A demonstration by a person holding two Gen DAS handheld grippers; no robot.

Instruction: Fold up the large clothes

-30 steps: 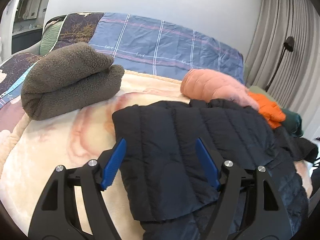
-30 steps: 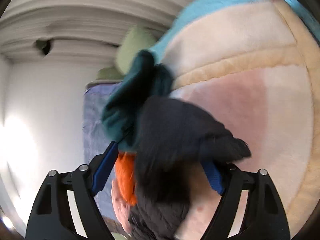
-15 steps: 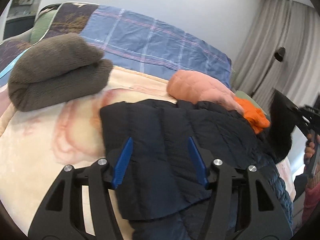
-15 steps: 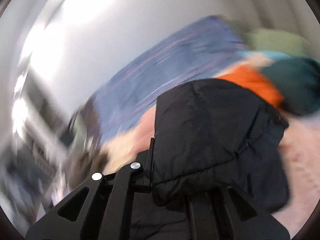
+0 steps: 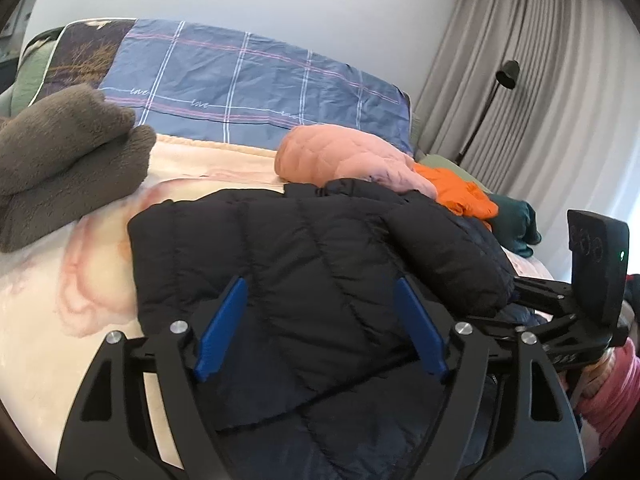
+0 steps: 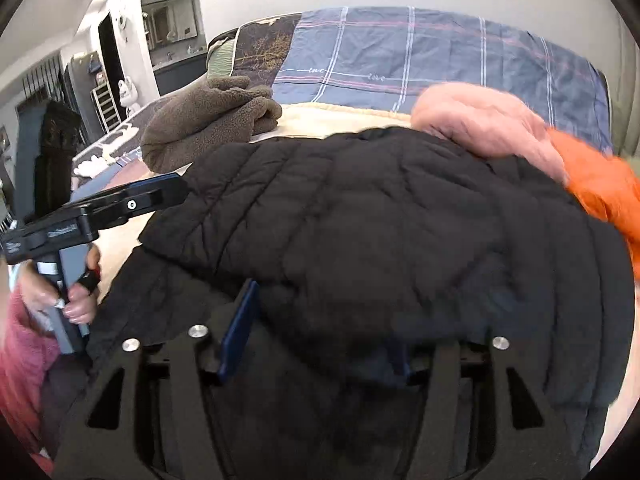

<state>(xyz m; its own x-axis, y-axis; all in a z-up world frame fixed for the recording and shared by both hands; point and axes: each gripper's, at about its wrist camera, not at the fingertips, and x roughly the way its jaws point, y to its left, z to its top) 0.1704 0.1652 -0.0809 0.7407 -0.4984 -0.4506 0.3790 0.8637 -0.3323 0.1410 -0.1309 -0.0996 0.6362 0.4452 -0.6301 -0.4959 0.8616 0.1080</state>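
Note:
A black quilted puffer jacket (image 5: 304, 264) lies partly folded on the cream blanket (image 5: 80, 280); it also fills the right wrist view (image 6: 380, 216). My left gripper (image 5: 320, 328) is open above the jacket's near part, its blue pads apart and holding nothing. My right gripper (image 6: 316, 340) has its pads apart with a fold of the jacket, likely a sleeve, draped between them; the right pad is mostly hidden by fabric. In the left wrist view the right gripper (image 5: 516, 296) sits at the jacket's right edge, against the sleeve laid across the body.
A folded brown fleece (image 5: 64, 160) lies at the left. A pink jacket (image 5: 340, 156), an orange garment (image 5: 460, 192) and a dark green one (image 5: 516, 228) lie behind the black jacket. A blue plaid pillow (image 5: 248, 88) is at the headboard. Curtains and a floor lamp (image 5: 508, 76) stand right.
My right gripper swung the black sleeve up from the bed's right side and across onto the jacket body; its pads now stand apart. My left gripper stayed open over the jacket.

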